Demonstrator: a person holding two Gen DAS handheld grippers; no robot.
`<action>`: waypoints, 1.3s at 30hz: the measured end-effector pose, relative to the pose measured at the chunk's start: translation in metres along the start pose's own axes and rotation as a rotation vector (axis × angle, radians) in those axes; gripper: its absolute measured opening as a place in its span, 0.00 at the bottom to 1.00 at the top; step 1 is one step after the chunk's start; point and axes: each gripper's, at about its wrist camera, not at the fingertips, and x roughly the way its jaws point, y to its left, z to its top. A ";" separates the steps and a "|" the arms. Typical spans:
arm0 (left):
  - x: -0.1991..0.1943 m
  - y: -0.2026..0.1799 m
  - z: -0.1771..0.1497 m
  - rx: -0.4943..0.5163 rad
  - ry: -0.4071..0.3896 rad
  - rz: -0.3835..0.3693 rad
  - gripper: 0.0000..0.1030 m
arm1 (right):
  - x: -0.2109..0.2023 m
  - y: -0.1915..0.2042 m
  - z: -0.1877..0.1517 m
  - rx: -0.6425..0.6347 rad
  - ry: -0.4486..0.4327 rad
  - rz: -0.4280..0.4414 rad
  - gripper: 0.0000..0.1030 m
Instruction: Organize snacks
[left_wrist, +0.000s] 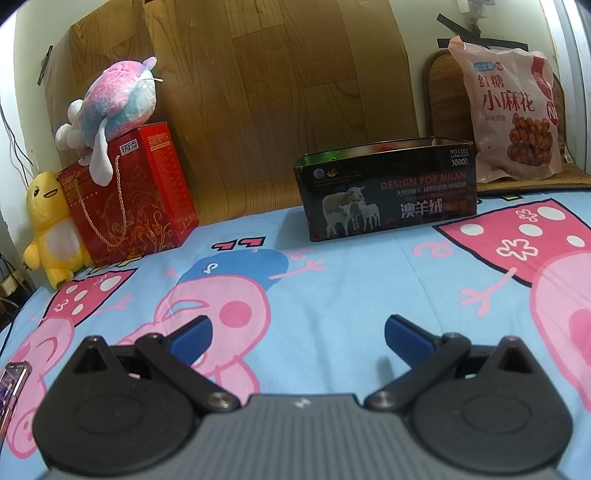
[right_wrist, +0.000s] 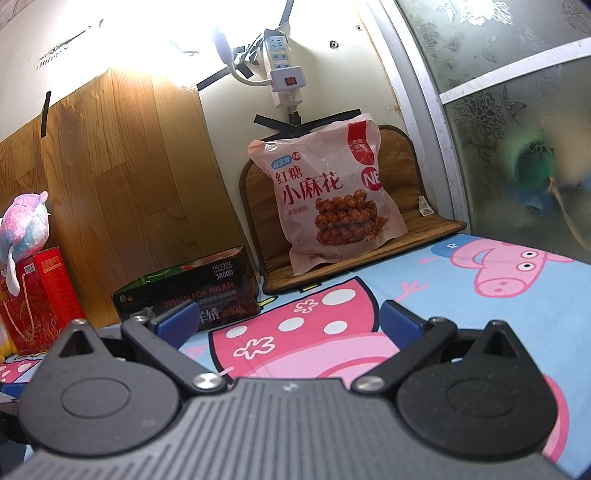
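Observation:
A black open-topped tin box (left_wrist: 391, 186) with sheep on its side stands on the blue cartoon bedsheet (left_wrist: 332, 295); green and red items show inside at its rim. It also shows in the right wrist view (right_wrist: 192, 291). A pink bag of twisted-dough snacks (right_wrist: 328, 199) leans upright on a brown cushion (right_wrist: 410, 218) against the wall; it also shows at the right of the left wrist view (left_wrist: 509, 114). My left gripper (left_wrist: 297, 338) is open and empty, well short of the box. My right gripper (right_wrist: 290, 321) is open and empty, facing the bag.
A red gift box (left_wrist: 133, 195) with a rope handle stands at the left, with a pink-blue plush (left_wrist: 114, 103) on top and a yellow plush (left_wrist: 48, 229) beside it. A wooden board (left_wrist: 258, 92) leans behind. A power strip (right_wrist: 284, 62) hangs on the wall. A frosted window (right_wrist: 517, 129) is at right.

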 end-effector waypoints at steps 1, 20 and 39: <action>0.000 0.000 0.000 0.002 0.000 0.000 1.00 | 0.000 -0.001 0.000 0.001 0.000 -0.001 1.00; 0.000 -0.001 0.000 0.006 -0.001 0.000 1.00 | 0.000 -0.001 0.000 0.001 -0.001 0.000 1.00; 0.001 0.004 0.001 0.003 0.000 -0.049 1.00 | 0.001 -0.001 0.000 0.001 0.000 0.001 1.00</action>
